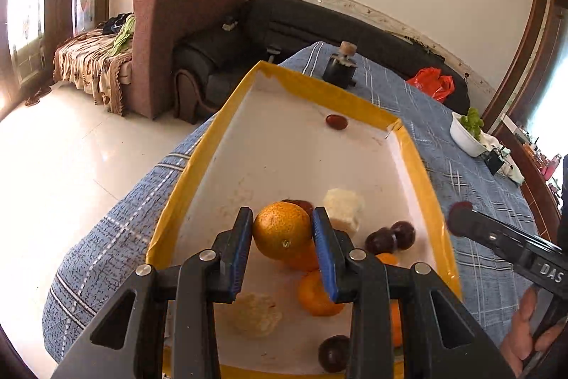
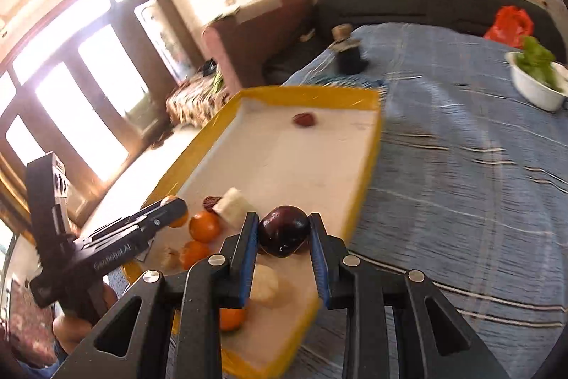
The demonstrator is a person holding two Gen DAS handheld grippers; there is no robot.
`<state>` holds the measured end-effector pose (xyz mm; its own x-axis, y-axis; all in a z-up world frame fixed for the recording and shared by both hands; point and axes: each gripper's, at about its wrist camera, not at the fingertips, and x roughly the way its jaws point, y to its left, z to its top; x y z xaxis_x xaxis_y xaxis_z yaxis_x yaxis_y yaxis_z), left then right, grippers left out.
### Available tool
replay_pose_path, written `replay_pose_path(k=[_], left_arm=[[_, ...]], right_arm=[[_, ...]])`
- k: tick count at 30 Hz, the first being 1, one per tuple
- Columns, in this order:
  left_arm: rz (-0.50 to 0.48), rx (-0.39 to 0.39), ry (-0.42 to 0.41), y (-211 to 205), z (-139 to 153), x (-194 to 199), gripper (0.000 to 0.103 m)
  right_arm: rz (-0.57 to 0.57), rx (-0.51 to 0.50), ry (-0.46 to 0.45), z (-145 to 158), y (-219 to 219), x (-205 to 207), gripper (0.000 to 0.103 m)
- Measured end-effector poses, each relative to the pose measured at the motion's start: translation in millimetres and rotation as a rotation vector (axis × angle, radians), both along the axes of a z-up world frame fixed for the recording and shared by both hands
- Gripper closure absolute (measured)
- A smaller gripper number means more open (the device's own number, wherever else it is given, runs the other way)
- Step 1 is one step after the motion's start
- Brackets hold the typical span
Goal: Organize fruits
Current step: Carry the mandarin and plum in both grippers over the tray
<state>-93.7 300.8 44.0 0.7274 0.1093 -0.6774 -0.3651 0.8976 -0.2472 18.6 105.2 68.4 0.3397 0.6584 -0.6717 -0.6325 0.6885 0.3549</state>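
A white tray with a yellow rim (image 1: pixel 198 166) (image 2: pixel 372 144) lies on the blue-clothed table. My left gripper (image 1: pixel 283 231) is shut on an orange (image 1: pixel 282 229), held above the tray's near half. My right gripper (image 2: pixel 284 231) is shut on a dark plum (image 2: pixel 284 229) over the tray's near right edge; it shows at the right of the left wrist view (image 1: pixel 461 219). On the tray lie more oranges (image 1: pixel 316 297) (image 2: pixel 204 226), dark plums (image 1: pixel 390 237), pale lumpy pieces (image 1: pixel 344 205) (image 2: pixel 234 203) and a red date (image 1: pixel 336 121) (image 2: pixel 303 119) at the far end.
A white bowl of greens (image 1: pixel 467 130) (image 2: pixel 536 77) stands at the table's right side. A small dark object with a cork-like top (image 1: pixel 340 68) (image 2: pixel 349 54) sits at the far edge. A red bag (image 1: pixel 431 82) lies on the dark sofa behind; pale floor to the left.
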Motion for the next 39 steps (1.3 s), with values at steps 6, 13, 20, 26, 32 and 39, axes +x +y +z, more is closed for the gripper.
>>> replay_pose_path(k=[6, 13, 20, 26, 32, 39], left_arm=[[-0.007, 0.046, -0.009, -6, -4, -4, 0.069], [0.002, 0.073, -0.021, -10, -6, -2, 0.069], [-0.011, 0.114, -0.005, -18, -6, 3, 0.069], [-0.005, 0.142, 0.0, -24, -6, 5, 0.069], [-0.002, 0.146, -0.001, -25, -5, 4, 0.069], [-0.002, 0.147, -0.001, -25, -5, 3, 0.069]], right_arm=[[0.02, -0.037, 0.016, -14, 40, 4, 0.072], [-0.005, -0.101, 0.006, -26, 54, 15, 0.072], [-0.001, -0.103, 0.031, -27, 57, 21, 0.071], [0.021, -0.136, 0.021, -28, 63, 16, 0.071], [0.023, -0.151, 0.018, -29, 64, 15, 0.071], [0.026, -0.171, -0.003, -28, 66, 11, 0.071]])
